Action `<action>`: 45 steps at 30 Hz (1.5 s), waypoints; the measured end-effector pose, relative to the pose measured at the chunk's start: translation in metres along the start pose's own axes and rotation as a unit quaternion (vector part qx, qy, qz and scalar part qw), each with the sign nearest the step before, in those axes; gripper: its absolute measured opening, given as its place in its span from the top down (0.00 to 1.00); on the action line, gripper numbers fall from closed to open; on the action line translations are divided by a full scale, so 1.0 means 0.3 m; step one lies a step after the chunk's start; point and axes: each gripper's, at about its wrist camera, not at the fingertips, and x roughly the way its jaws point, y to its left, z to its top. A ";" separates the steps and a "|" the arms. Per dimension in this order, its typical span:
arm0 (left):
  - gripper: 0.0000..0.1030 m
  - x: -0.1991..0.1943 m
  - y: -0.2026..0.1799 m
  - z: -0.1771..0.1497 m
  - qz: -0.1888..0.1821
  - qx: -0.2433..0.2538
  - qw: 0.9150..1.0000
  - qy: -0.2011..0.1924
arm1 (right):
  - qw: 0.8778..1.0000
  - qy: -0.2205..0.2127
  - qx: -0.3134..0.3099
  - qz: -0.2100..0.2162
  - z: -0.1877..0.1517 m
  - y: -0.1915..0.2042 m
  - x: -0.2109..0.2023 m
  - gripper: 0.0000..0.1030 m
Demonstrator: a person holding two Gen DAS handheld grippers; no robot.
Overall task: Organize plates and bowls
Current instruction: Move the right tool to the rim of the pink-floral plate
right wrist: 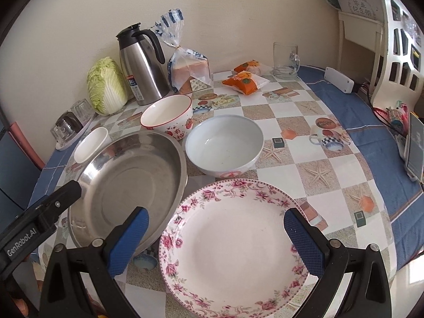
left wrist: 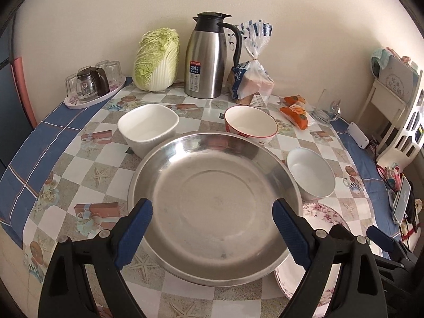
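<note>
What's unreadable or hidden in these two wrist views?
- Floral plate: near rim cut off by the frame bottom in the right wrist view; in the left wrist view the steel plate and left hand-held gripper cover most of it.
- White square bowl: half hidden behind the steel plate's rim, right wrist view.
- Thermos label: print too small in both views.
- Glasses on the tray: overlapping, count unclear.

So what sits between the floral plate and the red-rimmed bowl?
The pale blue bowl sits between the floral plate and the red-rimmed bowl, clearest in the right wrist view.

Black tongs [left wrist: 212,232], blue textured pads [right wrist: 304,241], silver screws
</note>
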 end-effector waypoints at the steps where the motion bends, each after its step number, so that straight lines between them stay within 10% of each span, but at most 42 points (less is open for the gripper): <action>1: 0.10 0.002 -0.012 -0.007 -0.002 0.004 1.000 0.005 | 1.000 0.001 0.000 -0.002 -0.004 -0.007 -0.002 0.00; 27: 0.10 -0.012 -0.267 -0.133 -0.117 0.028 0.990 0.077 | 0.995 0.051 0.060 -0.059 -0.023 -0.275 0.030 0.00; 45: 0.10 0.097 -0.285 -0.224 -0.120 -0.022 0.974 0.190 | 0.988 0.119 0.082 -0.050 -0.066 -0.341 0.124 0.00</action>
